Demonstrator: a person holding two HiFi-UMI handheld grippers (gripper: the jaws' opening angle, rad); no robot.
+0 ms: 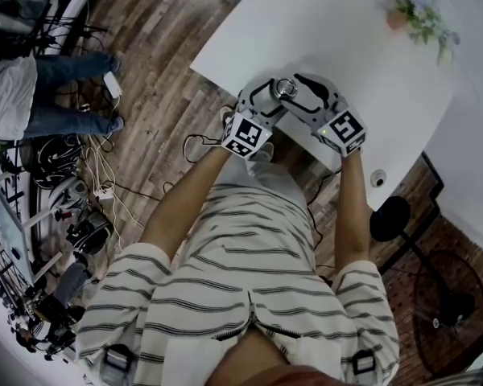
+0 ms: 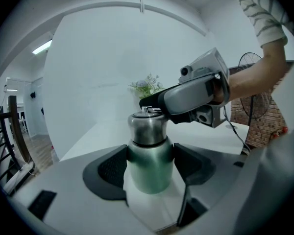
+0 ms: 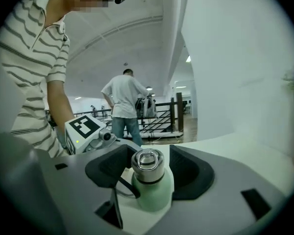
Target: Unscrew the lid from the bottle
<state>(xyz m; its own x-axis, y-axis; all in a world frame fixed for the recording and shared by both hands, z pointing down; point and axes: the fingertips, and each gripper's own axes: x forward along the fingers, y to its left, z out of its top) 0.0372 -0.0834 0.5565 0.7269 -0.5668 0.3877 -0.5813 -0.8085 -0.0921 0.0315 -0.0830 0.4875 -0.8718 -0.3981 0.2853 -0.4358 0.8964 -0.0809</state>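
Left gripper pinches the one green bottle by its body; right gripper stands spread around the single steel lid, not touching it. Bottle stands by the worktop's near edge, with open surface beyond it up to one flower pot.

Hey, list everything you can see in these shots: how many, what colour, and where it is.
bottle: 1, pale green, upright on the table, between both grippers' jaws
lid: 1, steel, on the bottle's neck
table: 1, white, in front of the person
potted flowers: 1, pale blooms, far side of the table
fan: 1, black, on the floor right of the table
cables: a tangle, black and white, on the wooden floor at left
bystander: 1, white shirt and jeans, at left
left gripper: 1, grey with black pads, shut on the bottle's body
right gripper: 1, grey, open around the lid
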